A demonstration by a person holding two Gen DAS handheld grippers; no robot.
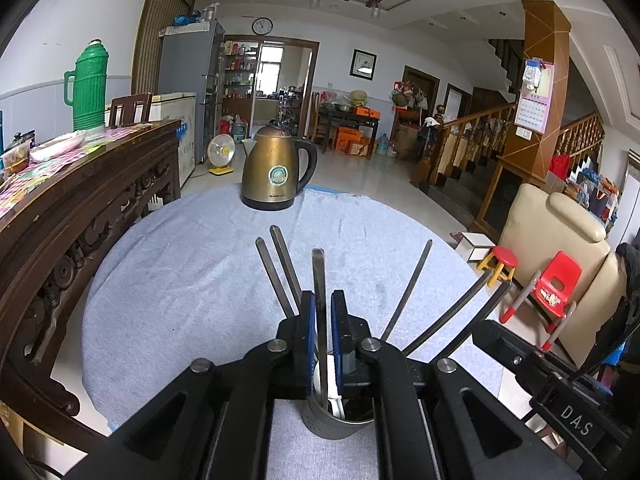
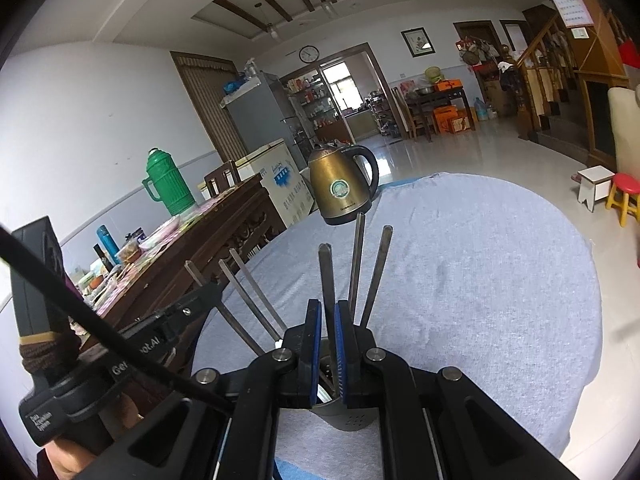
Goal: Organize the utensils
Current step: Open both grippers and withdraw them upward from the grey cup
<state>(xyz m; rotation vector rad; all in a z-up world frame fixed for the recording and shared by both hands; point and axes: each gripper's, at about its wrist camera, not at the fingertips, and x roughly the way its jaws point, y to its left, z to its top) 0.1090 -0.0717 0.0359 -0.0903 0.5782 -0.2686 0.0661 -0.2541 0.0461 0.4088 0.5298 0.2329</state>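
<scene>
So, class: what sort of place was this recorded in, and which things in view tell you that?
Most likely a lived-in family home, an open living and dining area. A brass-coloured kettle stands on the cloth-covered table, a fridge stands by the kitchen doorway, and a wooden staircase rises on the right.

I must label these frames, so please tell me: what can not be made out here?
- Utensil holder, left wrist view: the left hand-held gripper hides most of it.
- Utensil heads, both views: hidden inside the holder.
- Whether the right hand-held gripper squeezes the metal handle: unclear.
- Kettle label: too small.
</scene>
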